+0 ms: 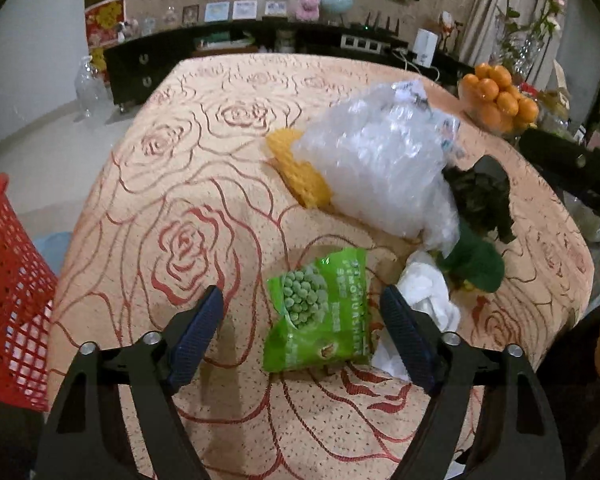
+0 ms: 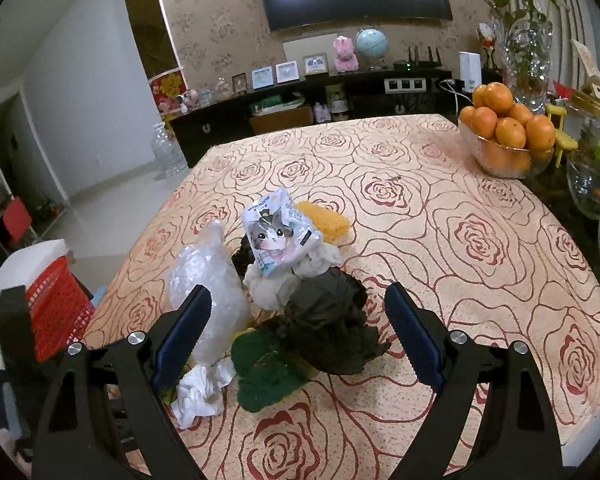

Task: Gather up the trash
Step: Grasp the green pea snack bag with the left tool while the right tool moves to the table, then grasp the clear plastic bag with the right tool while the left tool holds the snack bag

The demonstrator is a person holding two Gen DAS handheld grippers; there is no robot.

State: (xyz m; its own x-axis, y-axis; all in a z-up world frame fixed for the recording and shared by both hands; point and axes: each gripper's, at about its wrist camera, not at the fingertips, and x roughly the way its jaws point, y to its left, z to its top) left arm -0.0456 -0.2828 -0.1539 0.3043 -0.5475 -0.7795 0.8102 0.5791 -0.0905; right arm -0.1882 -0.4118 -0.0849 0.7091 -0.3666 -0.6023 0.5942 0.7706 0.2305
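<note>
The left gripper [image 1: 302, 306] hangs with its jaws spread wide either side of the green pea packet [image 1: 320, 312] on the tabletop [image 1: 180, 152], nothing pinched yet. The pick-up looks about to start: lower, then close. Farther off, the right gripper [image 2: 298, 316] gapes empty above the dark wrapper [image 2: 332, 332]. The red basket [image 1: 8, 300] waits beside the table.

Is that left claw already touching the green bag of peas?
Apart. The left wrist view shows the left gripper open, with tablecloth visible between each finger and the green pea bag.
</note>
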